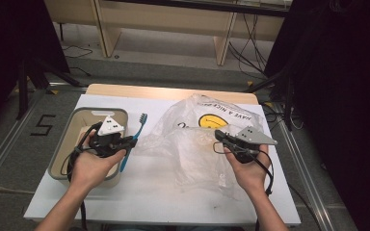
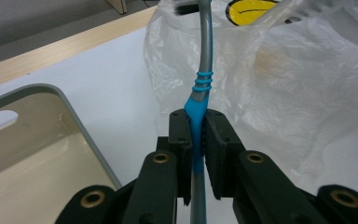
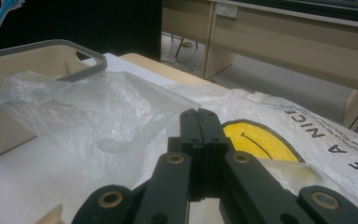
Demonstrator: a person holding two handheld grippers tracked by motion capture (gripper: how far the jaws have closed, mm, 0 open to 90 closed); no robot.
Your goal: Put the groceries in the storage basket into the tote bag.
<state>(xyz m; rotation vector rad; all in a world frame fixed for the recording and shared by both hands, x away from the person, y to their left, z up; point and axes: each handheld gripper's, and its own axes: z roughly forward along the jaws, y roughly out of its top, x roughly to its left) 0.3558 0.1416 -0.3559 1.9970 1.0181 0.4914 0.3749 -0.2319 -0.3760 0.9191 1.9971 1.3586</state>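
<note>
On the white surface (image 1: 139,192), the large plastic bag (image 1: 207,144) with the yellow smiley print sprawls across the middle and right, and it is the likeliest source of trouble. The right tool (image 1: 220,136), jaws closed together with nothing visibly pinched in the right gripper view, rests at the bag's right side. If it does not actually pin the film, the bag could drift or collapse as the other hand works.

At the left edge sits the beige bin (image 1: 60,166). Just right of it, above the bare cloth between bin and bag, the left tool (image 1: 129,143) holds the blue and grey toothbrush (image 2: 202,93) low on its handle, jaws narrow around it. Gripped so far from the head, the brush may pivot or slide if its bristle end snags the loose film or strikes the bin's rim.

Hard to make out: the bag's mouth is lost in the folds, its contents are blurred behind cloudy film, the brush head is cut off in the left gripper view, and the bin's inside is partly covered by the hand.
</note>
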